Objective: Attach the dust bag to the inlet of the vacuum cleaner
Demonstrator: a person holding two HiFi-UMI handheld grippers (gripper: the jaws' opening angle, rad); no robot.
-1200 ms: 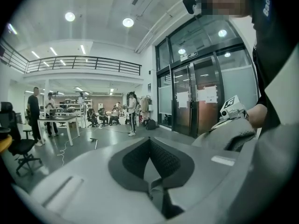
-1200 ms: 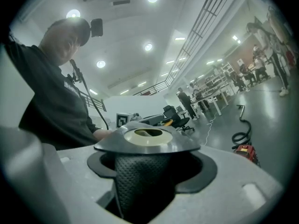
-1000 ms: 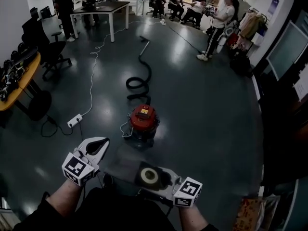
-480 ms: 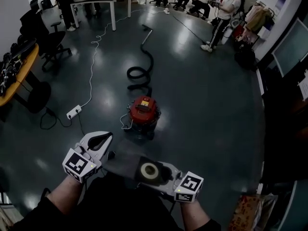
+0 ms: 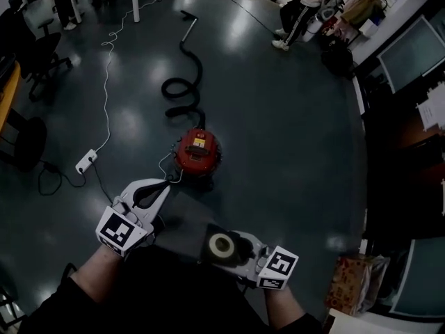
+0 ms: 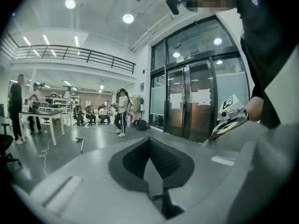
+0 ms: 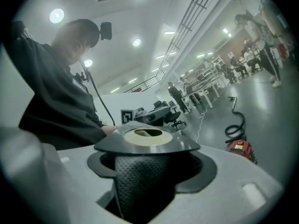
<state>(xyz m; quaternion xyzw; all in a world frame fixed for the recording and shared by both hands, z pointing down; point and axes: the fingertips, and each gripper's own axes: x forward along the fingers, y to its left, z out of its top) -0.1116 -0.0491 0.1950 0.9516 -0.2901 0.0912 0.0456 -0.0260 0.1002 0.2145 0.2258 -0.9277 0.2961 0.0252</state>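
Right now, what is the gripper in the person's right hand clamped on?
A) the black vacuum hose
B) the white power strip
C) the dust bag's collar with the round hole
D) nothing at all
C: in the right gripper view the right gripper has its jaws closed on the dust bag's collar, while the black hose lies on the floor beyond the red vacuum cleaner.

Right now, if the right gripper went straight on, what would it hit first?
Probably the left gripper: seen along the right gripper's jaws, its marker cube sits almost dead ahead, past the held dust bag, though depth is unclear.
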